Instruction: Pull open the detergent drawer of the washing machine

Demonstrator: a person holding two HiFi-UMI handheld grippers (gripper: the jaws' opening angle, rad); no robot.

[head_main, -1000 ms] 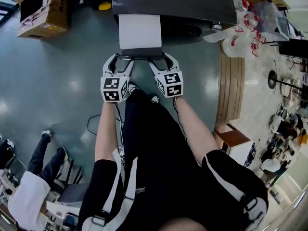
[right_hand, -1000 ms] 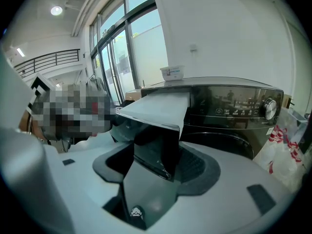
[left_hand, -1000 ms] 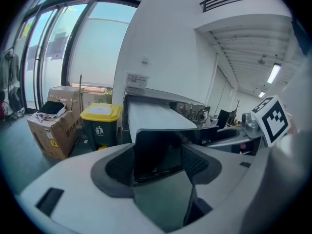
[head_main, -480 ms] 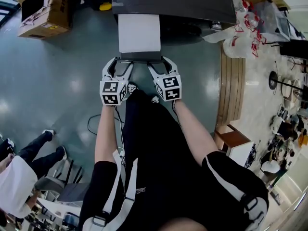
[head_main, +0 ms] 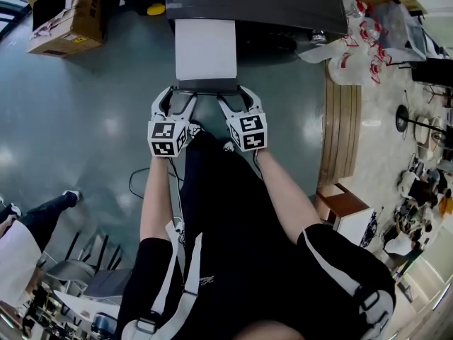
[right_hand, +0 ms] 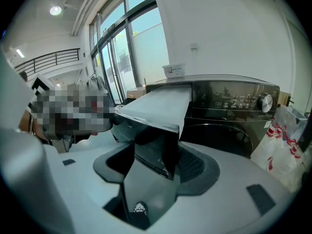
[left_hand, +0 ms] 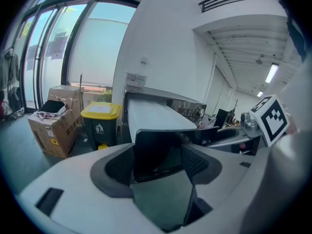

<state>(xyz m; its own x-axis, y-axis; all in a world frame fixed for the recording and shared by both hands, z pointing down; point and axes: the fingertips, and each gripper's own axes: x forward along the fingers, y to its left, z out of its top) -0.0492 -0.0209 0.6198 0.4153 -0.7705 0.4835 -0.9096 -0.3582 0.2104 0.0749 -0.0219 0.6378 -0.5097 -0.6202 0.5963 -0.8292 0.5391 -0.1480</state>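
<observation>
Drawer (head_main: pixel 205 48) farther out, in left gripper (head_main: pixel 175 92) and right gripper (head_main: pixel 235 92)

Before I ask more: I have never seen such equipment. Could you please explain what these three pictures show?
There is no robot: a person holds two hand tools, the left gripper and the right gripper. One picture comes from a camera on the person's head, looking down; the others from a camera on each gripper. Ahead stands a dark washing machine with its detergent drawer pulled far out. Each gripper's jaws stand wide apart round a corner of the drawer's dark front; whether they press it, I cannot tell. On the floor stand a cardboard box and a yellow-lidded bin.
</observation>
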